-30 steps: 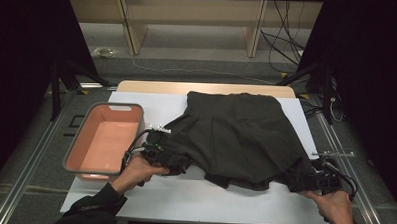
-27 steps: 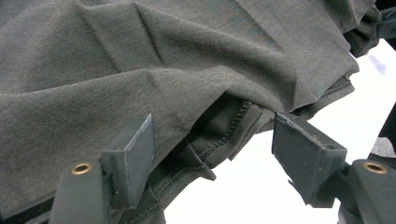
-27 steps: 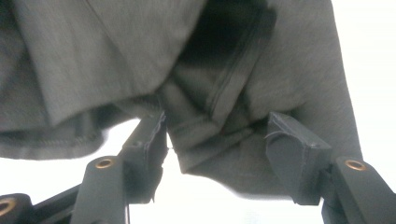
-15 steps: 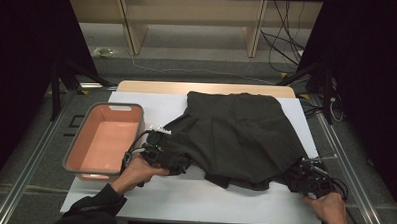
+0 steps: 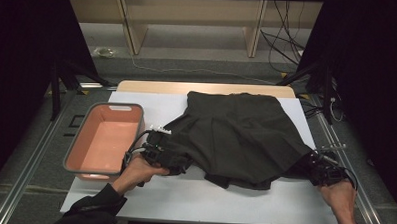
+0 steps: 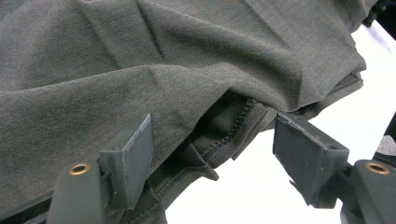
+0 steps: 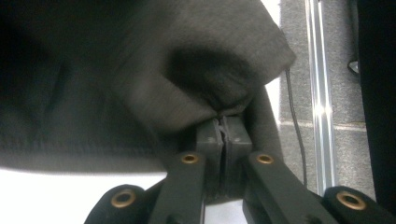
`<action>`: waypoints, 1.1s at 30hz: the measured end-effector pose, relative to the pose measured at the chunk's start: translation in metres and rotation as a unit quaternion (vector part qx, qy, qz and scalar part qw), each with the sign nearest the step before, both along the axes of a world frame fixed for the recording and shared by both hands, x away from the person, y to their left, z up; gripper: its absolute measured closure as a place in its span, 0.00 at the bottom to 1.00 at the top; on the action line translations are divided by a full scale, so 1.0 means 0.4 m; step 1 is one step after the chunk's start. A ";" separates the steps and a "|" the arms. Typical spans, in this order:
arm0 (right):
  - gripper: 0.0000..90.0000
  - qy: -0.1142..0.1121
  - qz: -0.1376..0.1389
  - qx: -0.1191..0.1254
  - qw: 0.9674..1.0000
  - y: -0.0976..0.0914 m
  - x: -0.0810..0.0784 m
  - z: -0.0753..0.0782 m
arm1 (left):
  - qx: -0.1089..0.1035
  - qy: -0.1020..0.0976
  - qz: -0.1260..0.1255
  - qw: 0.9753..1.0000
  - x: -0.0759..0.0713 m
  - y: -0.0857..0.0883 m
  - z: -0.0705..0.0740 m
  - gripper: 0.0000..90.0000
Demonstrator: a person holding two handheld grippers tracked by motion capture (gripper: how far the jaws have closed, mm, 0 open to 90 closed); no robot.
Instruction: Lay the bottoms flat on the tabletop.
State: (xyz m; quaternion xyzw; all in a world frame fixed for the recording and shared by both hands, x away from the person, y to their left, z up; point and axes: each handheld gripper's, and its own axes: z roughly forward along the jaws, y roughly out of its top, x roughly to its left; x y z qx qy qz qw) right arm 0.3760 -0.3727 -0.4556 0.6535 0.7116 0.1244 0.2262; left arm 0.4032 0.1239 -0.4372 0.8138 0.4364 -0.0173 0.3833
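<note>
Right gripper (image 7: 223, 128) has just clamped shut — pinching the dark garment (image 5: 235, 136).

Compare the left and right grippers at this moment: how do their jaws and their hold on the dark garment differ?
The left gripper has jaws spread apart around a hem of the dark garment, not pinching it. The right gripper has just closed, jaws pinching the cloth. Both sit at the garment's near corners.

A salmon-pink tub (image 5: 105, 141) is sitting at the left edge of the white-topped bench (image 5: 137, 102), while behind the bench wooden shelf legs (image 5: 132, 24) are standing on the grey floor and black cables (image 5: 284, 32) are trailing down at the bench's far right corner.
</note>
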 end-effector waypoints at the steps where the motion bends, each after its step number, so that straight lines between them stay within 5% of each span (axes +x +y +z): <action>1: 0.98 0.000 -0.008 0.000 1.000 -0.009 0.007 0.001 | 0.000 0.000 0.000 1.000 0.000 0.000 0.000 0.32; 6: 0.94 -0.001 -0.016 0.028 0.999 -0.035 0.018 0.001 | -0.001 0.000 0.004 1.000 0.002 0.001 0.000 0.32; 14: 0.61 -0.007 0.004 0.108 0.994 -0.026 -0.052 0.045 | 0.000 -0.002 0.001 1.000 0.002 0.004 0.003 0.32; 23: 0.52 -0.025 0.022 0.138 0.990 0.030 -0.136 0.066 | -0.003 -0.003 0.005 1.000 0.000 0.004 0.006 0.31; 28: 0.50 -0.017 0.036 0.150 0.988 0.059 -0.158 0.065 | -0.003 -0.003 0.005 1.000 0.000 0.004 0.005 0.31; 33: 0.50 -0.010 0.063 0.174 0.983 0.093 -0.164 0.054 | 0.000 -0.003 0.003 1.000 0.001 0.004 0.004 0.31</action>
